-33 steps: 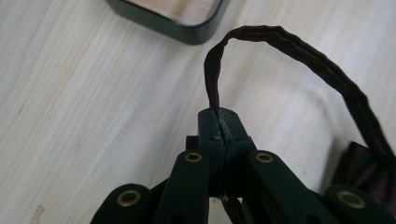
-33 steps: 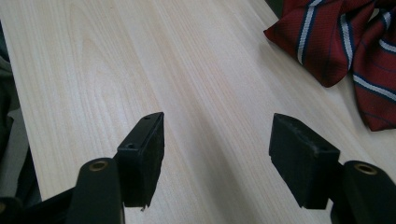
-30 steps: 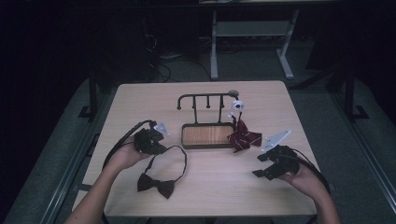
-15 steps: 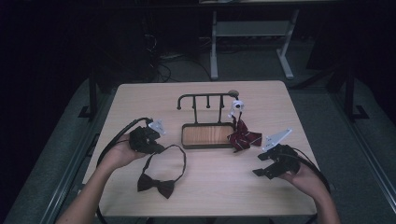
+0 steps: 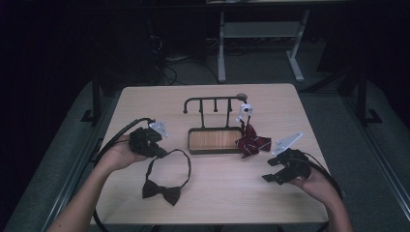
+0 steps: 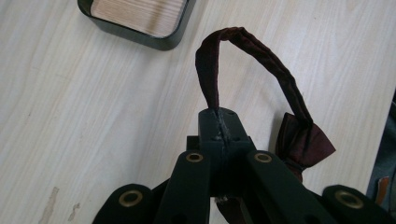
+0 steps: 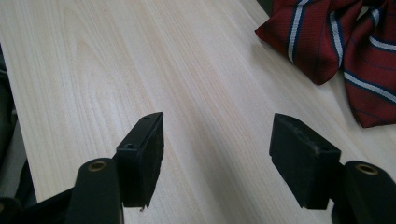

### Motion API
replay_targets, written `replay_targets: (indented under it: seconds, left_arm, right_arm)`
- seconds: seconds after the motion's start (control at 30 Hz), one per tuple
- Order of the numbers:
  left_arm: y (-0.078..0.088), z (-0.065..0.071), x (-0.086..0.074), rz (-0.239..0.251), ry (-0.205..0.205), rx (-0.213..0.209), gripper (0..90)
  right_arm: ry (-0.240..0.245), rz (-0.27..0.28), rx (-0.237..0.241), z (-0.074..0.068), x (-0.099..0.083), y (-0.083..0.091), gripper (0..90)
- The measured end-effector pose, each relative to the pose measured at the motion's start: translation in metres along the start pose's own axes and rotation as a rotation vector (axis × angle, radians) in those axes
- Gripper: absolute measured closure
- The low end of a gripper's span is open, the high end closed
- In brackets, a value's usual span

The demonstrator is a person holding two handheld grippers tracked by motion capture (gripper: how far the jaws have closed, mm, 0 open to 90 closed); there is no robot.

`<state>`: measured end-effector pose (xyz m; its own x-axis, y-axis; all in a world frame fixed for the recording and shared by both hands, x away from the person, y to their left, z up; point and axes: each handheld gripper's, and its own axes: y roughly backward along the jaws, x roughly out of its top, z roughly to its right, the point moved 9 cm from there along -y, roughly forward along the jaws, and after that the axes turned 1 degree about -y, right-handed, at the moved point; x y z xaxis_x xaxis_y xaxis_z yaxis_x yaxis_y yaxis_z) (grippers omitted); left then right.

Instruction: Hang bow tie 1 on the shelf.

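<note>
A: How far along does this look?

B: Early, I'd judge. The left gripper (image 5: 159, 151) has its jaws closed on the neck strap of the dark bow tie (image 5: 162, 192). In the left gripper view the strap (image 6: 252, 60) arches up from between the pinched pads and runs down to the knot. The knot end lies on the table (image 5: 217, 203) near the front edge, so the tie is gripped but not lifted clear.

A: And where is it meant to go?

B: Probably onto the black hanger stand (image 5: 212, 102) behind the wooden tray (image 5: 214, 140), in the middle of the table. None of its pegs carries a tie that I can make out, so the hanging is all left to do.

A: What about the other hand?

B: The right gripper (image 5: 273, 169) holds nothing. Its jaws stand wide apart over bare wood, with the red striped tie (image 7: 345, 51) just ahead of them and not touched.

A: Count things for me.

B: 2 ties: 1 dark bow tie, 1 red striped one lying at the tray's right end. 1 stand, 1 tray, 2 grippers. A small white object (image 5: 244, 111) sits by the stand's right post; I can't tell what it is.
</note>
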<state>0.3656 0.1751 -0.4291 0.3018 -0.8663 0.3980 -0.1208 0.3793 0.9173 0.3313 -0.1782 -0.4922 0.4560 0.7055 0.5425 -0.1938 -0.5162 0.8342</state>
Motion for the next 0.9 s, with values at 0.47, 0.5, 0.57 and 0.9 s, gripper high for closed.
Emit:
replay_targets:
  seconds: [0.47,0.5,0.57,0.9]
  left_arm:
    - [0.022,-0.001,0.006,0.017,-0.017,0.010,90.0]
    - [0.023,0.000,0.007,0.020,-0.015,0.009,90.0]
    - [0.025,0.000,0.008,0.023,-0.020,0.006,90.0]
    - [0.039,0.001,0.014,0.027,-0.036,0.009,90.0]
  right_arm:
    - [0.002,-0.001,-0.005,0.001,0.000,0.001,34.9]
    - [0.002,-0.001,-0.007,0.001,0.000,0.001,34.9]
    - [0.000,0.002,-0.007,0.001,0.000,0.002,35.0]
    - [0.003,0.005,-0.012,0.001,0.001,0.004,34.9]
